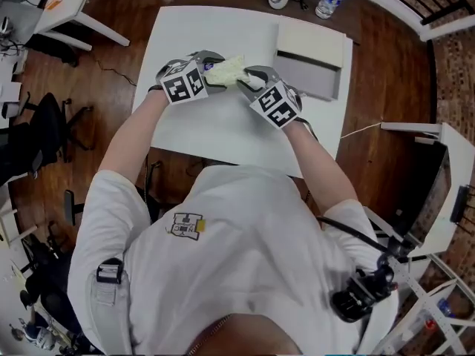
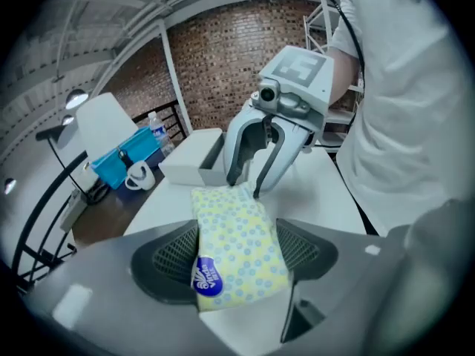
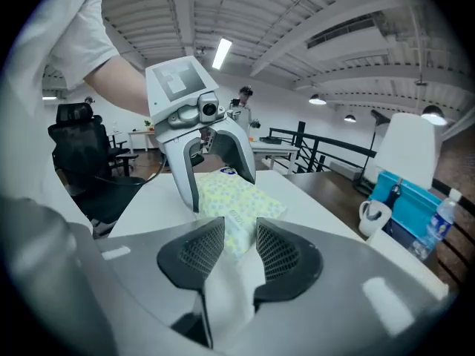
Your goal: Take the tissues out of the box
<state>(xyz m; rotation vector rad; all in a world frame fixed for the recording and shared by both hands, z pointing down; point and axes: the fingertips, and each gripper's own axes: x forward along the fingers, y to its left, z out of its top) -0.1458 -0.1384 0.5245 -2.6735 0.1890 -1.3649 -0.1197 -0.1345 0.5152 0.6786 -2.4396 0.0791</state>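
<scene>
My left gripper (image 2: 234,264) stands wide, clamped across the pack (image 2: 234,221), which sits upper centre in the head view, over the table (image 1: 223,132). My right gripper (image 3: 239,251) meets the pack's far end. Its jaws are nearly together, nipping a white tissue (image 3: 228,299) that trails from the pack.

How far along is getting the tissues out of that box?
Done: the tissue pack is out of the open box, held above the table. In hand: the left gripper clamps the pack's sides; the right gripper pinches its end, where a white sheet hangs. Left, likely: pulling that sheet free.
</scene>
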